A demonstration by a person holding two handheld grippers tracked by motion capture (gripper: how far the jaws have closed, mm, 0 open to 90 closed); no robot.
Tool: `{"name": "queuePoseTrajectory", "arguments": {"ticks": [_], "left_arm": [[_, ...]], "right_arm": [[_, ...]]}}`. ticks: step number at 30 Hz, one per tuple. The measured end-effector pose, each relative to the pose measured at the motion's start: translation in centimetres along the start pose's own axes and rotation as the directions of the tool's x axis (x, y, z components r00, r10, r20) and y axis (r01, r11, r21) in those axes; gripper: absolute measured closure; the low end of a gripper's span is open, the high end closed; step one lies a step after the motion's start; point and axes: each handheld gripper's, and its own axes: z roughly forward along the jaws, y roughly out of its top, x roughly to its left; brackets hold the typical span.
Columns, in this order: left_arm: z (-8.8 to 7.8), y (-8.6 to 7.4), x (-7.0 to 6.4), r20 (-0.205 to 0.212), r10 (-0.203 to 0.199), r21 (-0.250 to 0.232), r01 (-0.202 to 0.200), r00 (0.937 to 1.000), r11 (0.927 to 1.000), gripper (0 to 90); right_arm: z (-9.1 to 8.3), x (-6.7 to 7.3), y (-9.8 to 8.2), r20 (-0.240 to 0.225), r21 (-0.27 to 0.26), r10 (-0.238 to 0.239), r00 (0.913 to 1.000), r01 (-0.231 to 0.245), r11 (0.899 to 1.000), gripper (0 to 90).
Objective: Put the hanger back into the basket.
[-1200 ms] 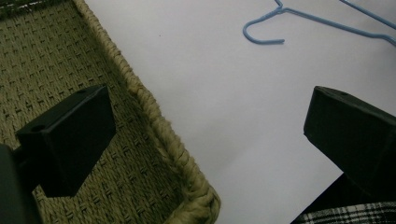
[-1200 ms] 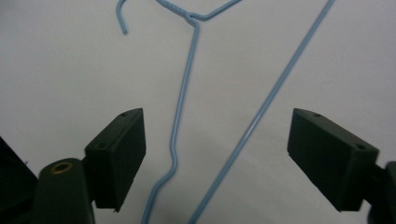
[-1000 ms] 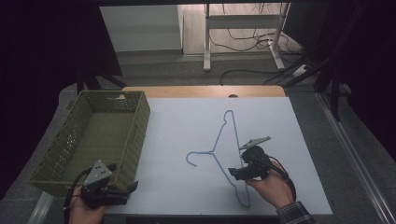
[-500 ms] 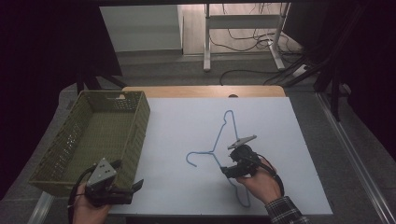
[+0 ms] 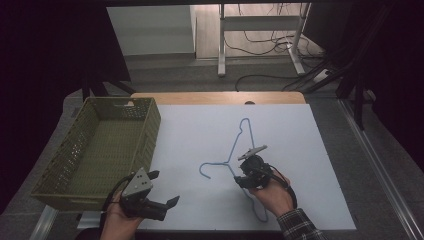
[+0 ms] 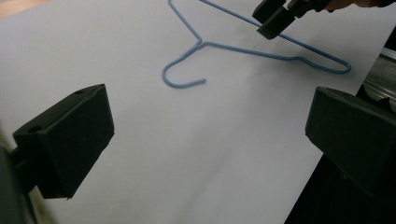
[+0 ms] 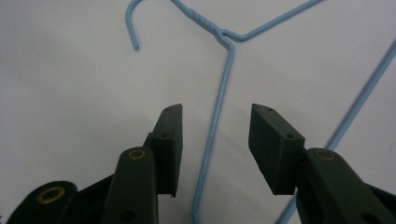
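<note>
Dim room, dark edges — white table evenly lit, soft shadows.

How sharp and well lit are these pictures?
High view: dim, dark at the edges, white table brightest. Left gripper view: near jaws soft, hanger fairly sharp. Right gripper view: evenly lit, hanger wire crisp between the hand-held gripper jaws.

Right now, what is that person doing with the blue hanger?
A person holds a claw in each hand over a white table. The right claw has just been closing around one wire of the blue hanger, which lies flat; the wire runs between its jaws, not yet pinched. The left claw hovers open near the green basket.
</note>
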Motion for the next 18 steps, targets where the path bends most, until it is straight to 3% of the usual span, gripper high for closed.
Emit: {"name": "queuePoseTrajectory", "arguments": {"ticks": [9,18], "left_arm": [[2.7,-0.4,-0.1,0.061,-0.005,0.011,0.004,0.9982,0.9999,1.4],[3.9,-0.9,-0.7,0.064,0.043,0.06,-0.047,0.997,0.9971,1.4]], "right_arm": [[1.8,0.2,0.2,0.02,0.02,0.01,0.9997,-0.011,1.0,67.2],[3.2,0.1,0.2,0.043,0.014,0.043,0.9982,-0.043,0.999,70.7]]}}
